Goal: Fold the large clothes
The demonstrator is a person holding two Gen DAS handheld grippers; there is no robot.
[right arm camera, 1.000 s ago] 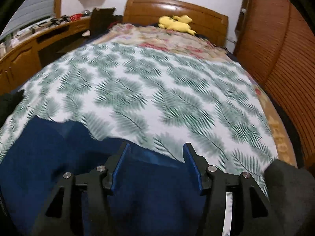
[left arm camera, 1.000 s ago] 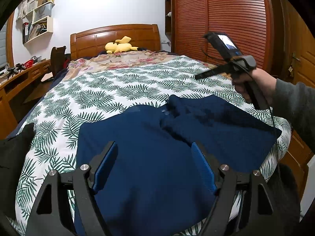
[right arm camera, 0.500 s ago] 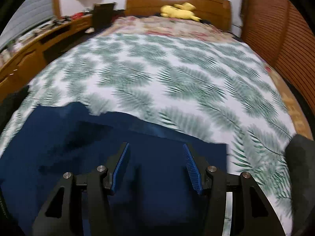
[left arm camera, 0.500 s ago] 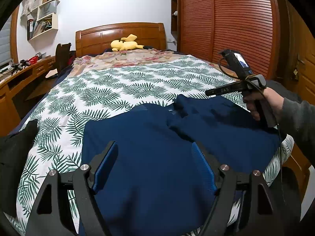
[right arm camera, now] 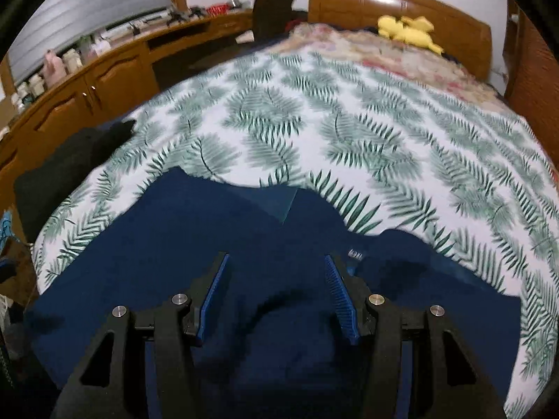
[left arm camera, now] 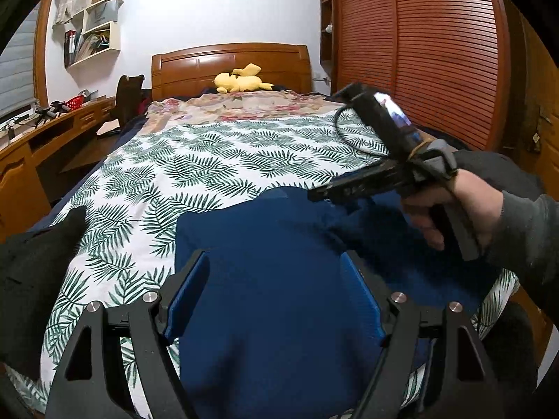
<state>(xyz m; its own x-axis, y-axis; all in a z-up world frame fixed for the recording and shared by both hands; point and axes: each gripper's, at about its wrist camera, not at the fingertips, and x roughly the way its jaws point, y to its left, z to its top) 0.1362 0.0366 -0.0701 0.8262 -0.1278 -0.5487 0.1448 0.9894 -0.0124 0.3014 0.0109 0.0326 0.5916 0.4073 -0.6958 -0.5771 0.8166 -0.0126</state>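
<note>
Desk (left arm camera: 31,139): wooden, along the left wall, small clutter on top; wall shelves (left arm camera: 92,31) above it hold books.
Black garment (left arm camera: 31,255): heaped at the left edge of the bed's near end, apart from the blue piece.
Bedspread (left arm camera: 216,160): white with green fern leaves, covers most of the bed; a floral blanket (left arm camera: 244,104) lies across the far end.
Headboard (left arm camera: 230,66): wood, with a yellow plush toy (left arm camera: 241,82) lying just before it.
Left gripper (left arm camera: 276,296): fingers spread wide with nothing between them, blue pads (left arm camera: 185,300) facing inward, held over the near part of the blue garment; contact with the cloth cannot be told.
Blue garment (left arm camera: 279,262): large, dark navy, spread on the near end of the bed over the fern bedspread; near portion lies fairly flat, the far right part is bunched in folds. In the right wrist view it (right arm camera: 209,237) fills the lower frame, its far edge uneven against the leaf print, a small white label near that edge.
Right gripper (right arm camera: 276,293): fingers parted, gripping nothing, poised over the garment's middle. In the left wrist view it (left arm camera: 321,193) is seen side-on above the bunched right part, a lit screen on its upper body.
Right hand (left arm camera: 457,206): wrapped around the gripper's handle, grey sleeve at the wrist.
Wardrobe (left arm camera: 419,52): reddish louvred doors along the right wall.
</note>
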